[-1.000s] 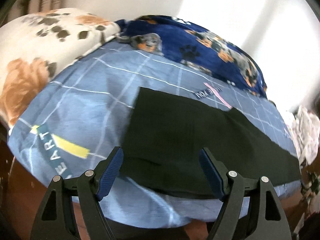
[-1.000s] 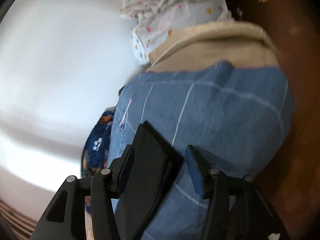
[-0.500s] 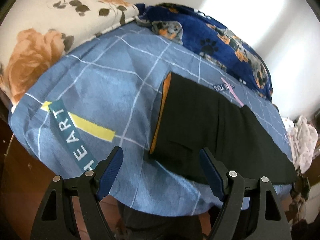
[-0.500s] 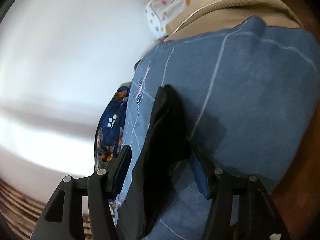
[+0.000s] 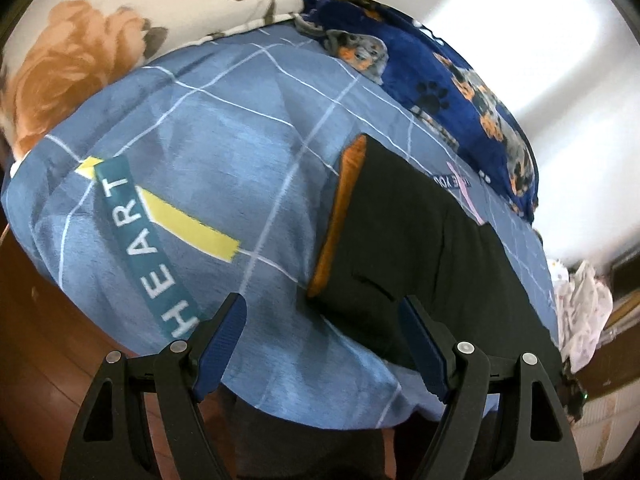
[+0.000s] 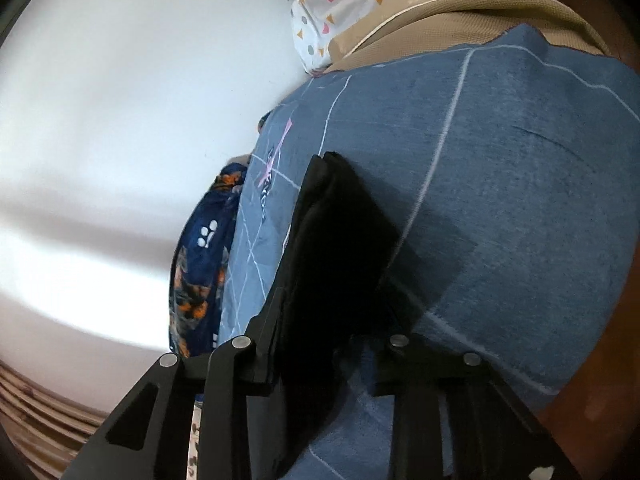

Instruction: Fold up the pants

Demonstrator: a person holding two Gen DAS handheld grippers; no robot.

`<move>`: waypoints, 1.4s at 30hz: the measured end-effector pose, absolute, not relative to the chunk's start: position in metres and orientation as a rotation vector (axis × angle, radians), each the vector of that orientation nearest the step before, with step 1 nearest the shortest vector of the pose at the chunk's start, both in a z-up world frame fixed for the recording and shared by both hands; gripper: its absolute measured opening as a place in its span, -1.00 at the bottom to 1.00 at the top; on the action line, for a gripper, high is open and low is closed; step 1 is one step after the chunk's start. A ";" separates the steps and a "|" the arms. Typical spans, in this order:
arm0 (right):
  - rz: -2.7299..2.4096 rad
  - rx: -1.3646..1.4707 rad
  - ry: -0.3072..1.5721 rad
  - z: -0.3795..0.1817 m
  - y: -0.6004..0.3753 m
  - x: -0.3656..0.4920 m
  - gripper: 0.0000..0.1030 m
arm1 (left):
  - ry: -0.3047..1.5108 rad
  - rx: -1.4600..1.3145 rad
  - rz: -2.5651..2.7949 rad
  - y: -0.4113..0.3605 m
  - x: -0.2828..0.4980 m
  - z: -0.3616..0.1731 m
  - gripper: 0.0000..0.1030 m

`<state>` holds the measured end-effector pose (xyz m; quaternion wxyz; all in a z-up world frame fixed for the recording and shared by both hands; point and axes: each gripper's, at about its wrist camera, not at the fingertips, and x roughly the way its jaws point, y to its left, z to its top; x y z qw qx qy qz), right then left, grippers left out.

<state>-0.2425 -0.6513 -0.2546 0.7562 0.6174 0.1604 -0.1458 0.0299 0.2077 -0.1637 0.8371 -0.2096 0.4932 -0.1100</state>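
We see the pants (image 5: pixel 420 248) lying flat on the bedsheet (image 5: pixel 224 184), stretched toward the right in the left wrist view. A blanket (image 5: pixel 452 92) lies behind them along the wall (image 5: pixel 560 48). A pillow (image 5: pixel 104 36) sits at the far left, touching the blanket. A heap of cloth (image 5: pixel 580 312) lies past the bed's right end. Left tongs (image 5: pixel 322 334) hover at the near edge, the pants' corner just beside the right finger. In the right wrist view, the closing right tongs (image 6: pixel 328 320) have the pants' end between them.
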 end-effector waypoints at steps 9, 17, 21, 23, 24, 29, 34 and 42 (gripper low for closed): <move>-0.276 1.434 0.272 -0.261 -0.656 -0.251 -0.17 | 1.001 -0.380 -0.335 0.163 0.021 -0.135 0.52; -0.370 1.342 0.391 -0.249 -0.655 -0.237 -0.49 | 1.008 -0.239 -0.391 0.112 0.015 -0.116 0.52; -0.371 1.333 0.380 -0.245 -0.651 -0.240 -0.49 | 1.022 -0.236 -0.385 0.110 0.015 -0.118 0.52; -0.369 1.319 0.371 -0.239 -0.647 -0.242 -0.49 | 1.011 -0.240 -0.375 0.113 0.014 -0.119 0.52; -0.371 1.302 0.376 -0.235 -0.645 -0.240 -0.49 | 1.007 -0.236 -0.358 0.115 0.014 -0.119 0.52; -0.392 1.206 0.433 -0.215 -0.633 -0.229 -0.49 | 1.005 -0.193 -0.320 0.115 0.012 -0.120 0.52; -0.364 1.121 0.467 -0.193 -0.614 -0.208 -0.49 | 0.981 -0.094 -0.275 0.109 0.008 -0.117 0.52; -0.256 1.063 0.491 -0.165 -0.573 -0.174 -0.49 | 0.935 0.020 -0.210 0.104 0.003 -0.112 0.63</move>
